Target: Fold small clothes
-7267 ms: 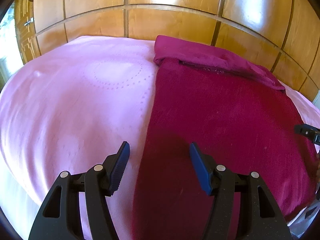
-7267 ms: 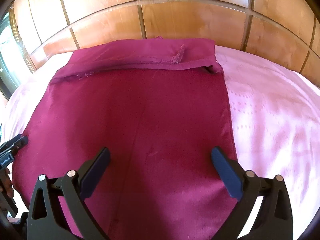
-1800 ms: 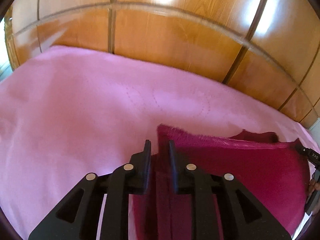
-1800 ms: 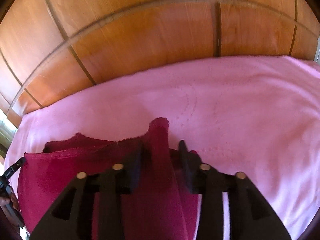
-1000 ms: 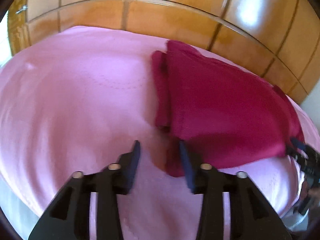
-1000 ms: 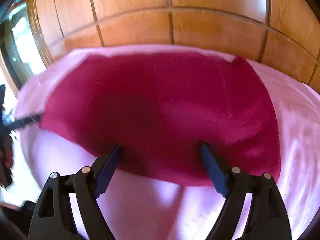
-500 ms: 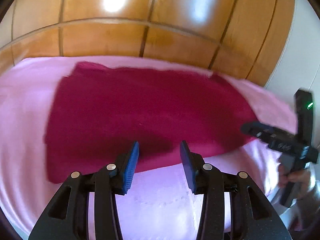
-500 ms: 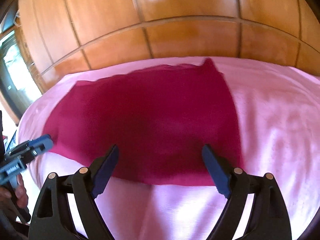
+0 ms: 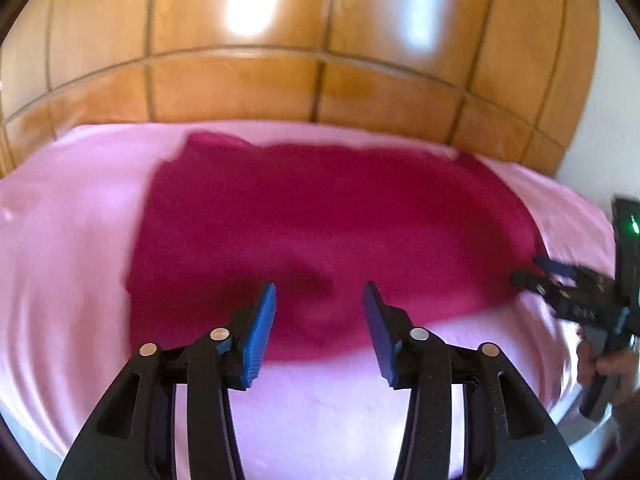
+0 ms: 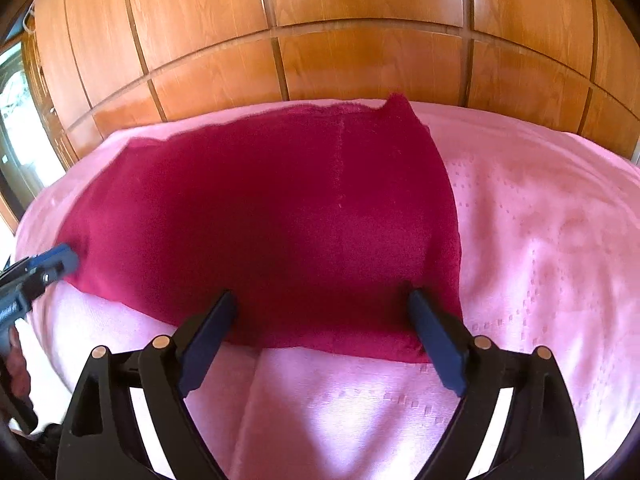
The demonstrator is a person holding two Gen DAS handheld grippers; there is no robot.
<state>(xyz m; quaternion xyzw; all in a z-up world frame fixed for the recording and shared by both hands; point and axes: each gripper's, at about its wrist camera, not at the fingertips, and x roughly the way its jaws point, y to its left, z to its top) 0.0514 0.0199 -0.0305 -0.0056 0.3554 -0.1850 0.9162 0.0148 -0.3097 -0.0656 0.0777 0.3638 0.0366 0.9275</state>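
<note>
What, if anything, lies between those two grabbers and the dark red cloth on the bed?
Nothing visible. The folded crimson cloth lies flat on the pink bedspread. The left gripper and right gripper hover at its near edge, jaws opening, nothing between them.

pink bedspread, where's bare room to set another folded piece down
Bare pink bedspread lies right of the dark red cloth, and a strip runs along its near edge under the opening, empty right gripper. The left gripper crowds the cloth's left near corner.
</note>
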